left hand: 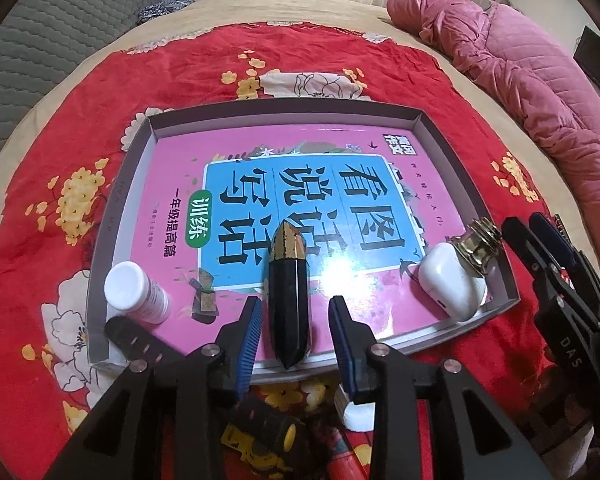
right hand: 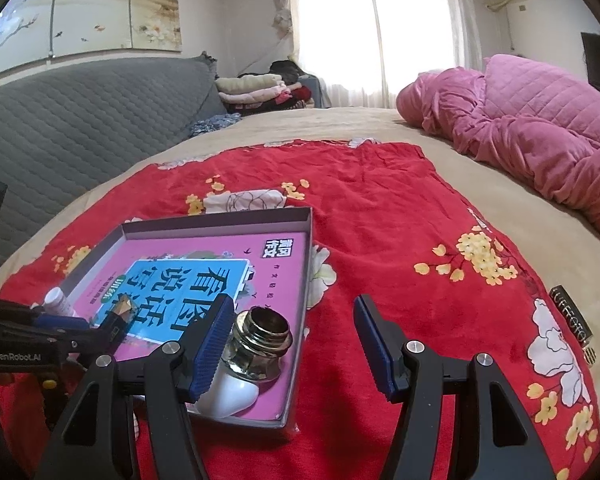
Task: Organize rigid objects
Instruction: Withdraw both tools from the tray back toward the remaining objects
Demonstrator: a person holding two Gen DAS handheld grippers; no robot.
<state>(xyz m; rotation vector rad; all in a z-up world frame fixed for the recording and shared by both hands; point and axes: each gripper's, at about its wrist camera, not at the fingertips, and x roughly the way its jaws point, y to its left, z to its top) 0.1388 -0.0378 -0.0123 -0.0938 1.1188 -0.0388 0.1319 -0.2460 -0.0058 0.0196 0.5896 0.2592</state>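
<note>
A bed covered by a red floral blanket [left hand: 380,80] is seen in a bedroom, with a crumpled pink quilt [right hand: 540,128] at its far right and a grey quilted headboard [right hand: 80,120] on the left. On the blanket a shallow grey box tray [left hand: 284,106] is laid, and one pink book [left hand: 180,184] with a blue title panel is lying flat inside it, filling most of the floor. On the book one black pen-shaped case [left hand: 288,296] with a gold-patterned tip is laid, its long axis running from the near edge of the tray toward the far edge, the gold tip pointing away. It is flanked by the left tongs [left hand: 296,332], which are held apart on either side of it without touching. One white bottle [left hand: 134,292] stands at the near left corner of the tray. At the near right corner one white earbud case [left hand: 452,284] and one brass threaded fitting [left hand: 478,246] are lying touching each other. The right tongs [right hand: 296,348] are spread wide and hold nothing, their left finger [right hand: 212,344] partly hiding the fitting. On the blanket before the near edge, a yellow-and-black toy [left hand: 260,432] and a white block [left hand: 358,416] are partly hidden by the left tongs.
</note>
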